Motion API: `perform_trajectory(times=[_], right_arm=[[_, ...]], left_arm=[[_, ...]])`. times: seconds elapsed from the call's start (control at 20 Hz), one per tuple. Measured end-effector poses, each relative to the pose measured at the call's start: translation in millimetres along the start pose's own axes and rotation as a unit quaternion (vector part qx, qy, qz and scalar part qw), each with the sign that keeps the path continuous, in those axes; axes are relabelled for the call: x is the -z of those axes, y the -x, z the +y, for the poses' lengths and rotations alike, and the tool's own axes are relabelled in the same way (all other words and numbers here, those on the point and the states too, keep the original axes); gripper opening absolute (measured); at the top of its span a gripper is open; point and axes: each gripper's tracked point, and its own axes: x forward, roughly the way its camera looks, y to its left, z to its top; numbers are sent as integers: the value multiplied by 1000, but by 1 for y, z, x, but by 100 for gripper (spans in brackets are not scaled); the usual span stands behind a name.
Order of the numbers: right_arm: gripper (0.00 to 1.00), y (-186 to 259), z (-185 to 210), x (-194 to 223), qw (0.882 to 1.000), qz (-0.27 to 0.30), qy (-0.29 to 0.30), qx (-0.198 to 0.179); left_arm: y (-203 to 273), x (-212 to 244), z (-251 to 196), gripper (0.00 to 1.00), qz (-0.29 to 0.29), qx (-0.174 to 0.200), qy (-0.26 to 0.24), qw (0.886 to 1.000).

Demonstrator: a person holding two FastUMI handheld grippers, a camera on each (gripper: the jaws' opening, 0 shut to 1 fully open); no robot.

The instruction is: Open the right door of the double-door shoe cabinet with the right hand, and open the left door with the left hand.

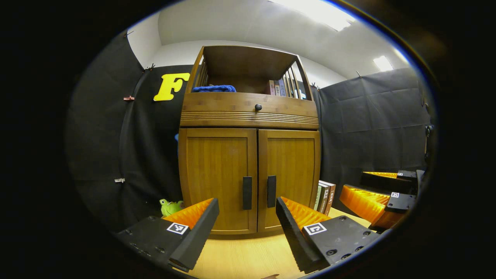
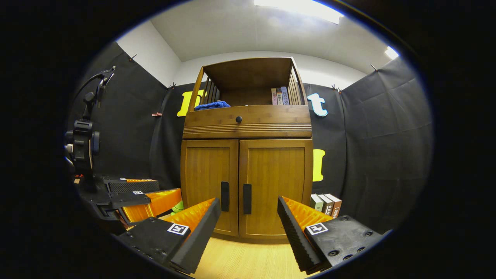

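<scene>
Nothing here can really be read. The books (image 2: 279, 95) on the cabinet's top shelf carry spine lettering too small to make out, and so do the books (image 2: 326, 204) standing on the table beside it.

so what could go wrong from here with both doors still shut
1. The right door handle and left door handle sit close together at the centre seam, so the right hand-held gripper could catch the wrong one.
2. Both hand-held grippers head for the same narrow spot; the left hand-held gripper and the right may bump.
3. The books stand beside the cabinet's right side, so the right door, swung wide, might hit them.
</scene>
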Motion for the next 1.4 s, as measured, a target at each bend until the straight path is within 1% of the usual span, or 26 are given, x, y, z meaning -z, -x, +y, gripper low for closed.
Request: perform_trajectory(times=[0.2,0.3,0.45,0.5,0.55,0.6,0.65,0.7,0.85,1.0,1.05,1.25,1.4], right_arm=[[93,-2,-1,2,1000,6,-7,2],[95,-6,-1,3,1000,7,-10,3],[94,-13,2,7,1000,10,-5,3],[93,-16,5,9,1000,13,-3,1],[93,-19,8,11,1000,16,0,0],[93,-23,11,13,1000,16,3,-1],[95,-28,13,16,1000,15,7,-3],[93,-34,15,18,1000,13,9,-3],[93,-52,23,26,1000,12,13,-6],[95,-72,32,36,1000,24,8,-12],[92,-78,37,39,1000,27,6,-15],[92,-106,49,57,999,40,3,-19],[94,-129,57,70,999,48,-1,-22]], left_arm=[[0,-1,-1,92,-7,2,4,1000],[1,-1,-1,92,-8,3,5,1000],[0,-1,0,92,-8,3,4,1000],[0,0,0,96,-9,0,4,1000],[0,-1,0,92,-10,-3,6,1000],[0,0,1,92,-11,-6,7,1000],[1,-1,1,92,-12,-7,9,1000],[1,-1,1,92,-13,-7,9,1000],[1,-2,2,92,-18,-10,6,1000],[4,-3,3,92,-19,-14,8,1000],[4,-3,4,92,-20,-16,10,1000],[3,-5,5,92,-20,-25,13,999],[2,-4,7,93,-20,-32,14,999]])
